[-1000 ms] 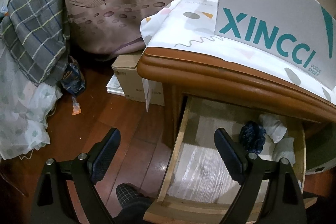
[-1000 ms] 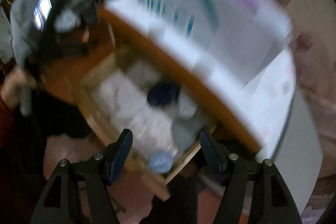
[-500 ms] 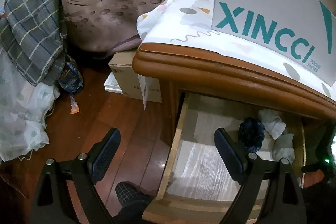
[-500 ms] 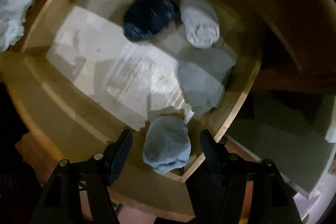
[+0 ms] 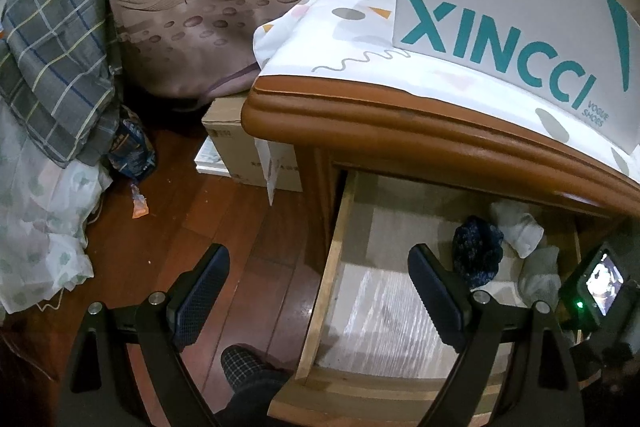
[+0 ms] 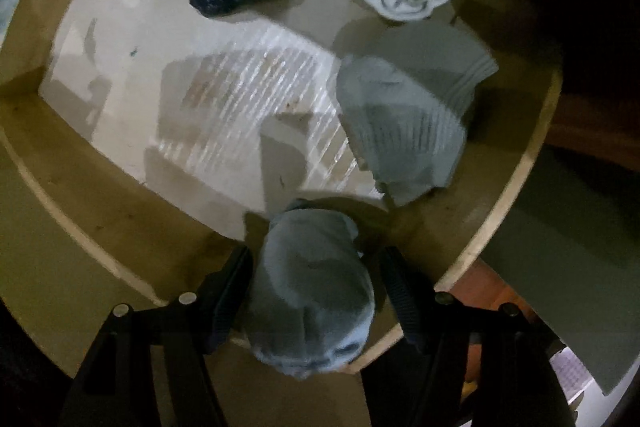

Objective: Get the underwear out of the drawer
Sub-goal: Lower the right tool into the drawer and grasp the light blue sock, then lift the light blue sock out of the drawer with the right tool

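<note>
Down at bottom center of the right wrist view, 1 light blue underwear roll (image 6: 310,291) sits btwn the right gripper (image 6: 312,295) jaws, which are closing but w/ pads not pressing yet. Drawer (image 6: 516,187) holds 4 rolled items total. Left gripper (image 5: 318,299) hangs spread wide, empty, at lower center.

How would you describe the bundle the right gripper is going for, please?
In the open wooden drawer, look at the front corner nearest its rim. The pale blue rolled bundle lies there between the closing right gripper fingers, apart from the grey, white and navy pieces behind.
</note>
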The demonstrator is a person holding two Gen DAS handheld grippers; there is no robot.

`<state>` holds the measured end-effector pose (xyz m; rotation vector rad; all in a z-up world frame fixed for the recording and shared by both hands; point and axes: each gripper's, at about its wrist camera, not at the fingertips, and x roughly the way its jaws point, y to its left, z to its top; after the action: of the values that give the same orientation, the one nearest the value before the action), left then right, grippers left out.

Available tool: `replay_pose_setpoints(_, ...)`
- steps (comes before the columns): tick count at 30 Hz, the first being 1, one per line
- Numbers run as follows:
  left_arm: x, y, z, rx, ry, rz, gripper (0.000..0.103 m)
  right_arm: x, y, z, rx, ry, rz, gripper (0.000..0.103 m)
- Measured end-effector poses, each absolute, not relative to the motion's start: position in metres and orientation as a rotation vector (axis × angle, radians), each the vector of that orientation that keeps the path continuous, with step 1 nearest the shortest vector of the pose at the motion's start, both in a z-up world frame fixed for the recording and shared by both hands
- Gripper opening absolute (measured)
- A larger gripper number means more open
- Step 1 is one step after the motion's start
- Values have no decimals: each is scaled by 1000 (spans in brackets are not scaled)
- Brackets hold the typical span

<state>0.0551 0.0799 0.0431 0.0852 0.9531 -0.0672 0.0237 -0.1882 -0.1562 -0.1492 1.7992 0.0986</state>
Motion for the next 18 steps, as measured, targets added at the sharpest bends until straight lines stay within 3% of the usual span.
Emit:
replay_pose_setpoints(4, 55, 80, 42, 87, 956, -65, 89, 20, -190, -167, -102, 1820, 92, 64)
replay_pose_setpoints(6, 56, 78, 41, 90, 960, -70, 89, 18, -190, -168, -103, 1826, 102, 52)
replay_pose_setpoints(10, 56, 77, 39, 95, 968, -71, 89, 16, -197, -166, -110, 1784, 92, 46)
replay_pose_setpoints(18, 58, 74, 32, 86, 999, -75, 89, -7, -192, -114, -180, 1419, 1, 41)
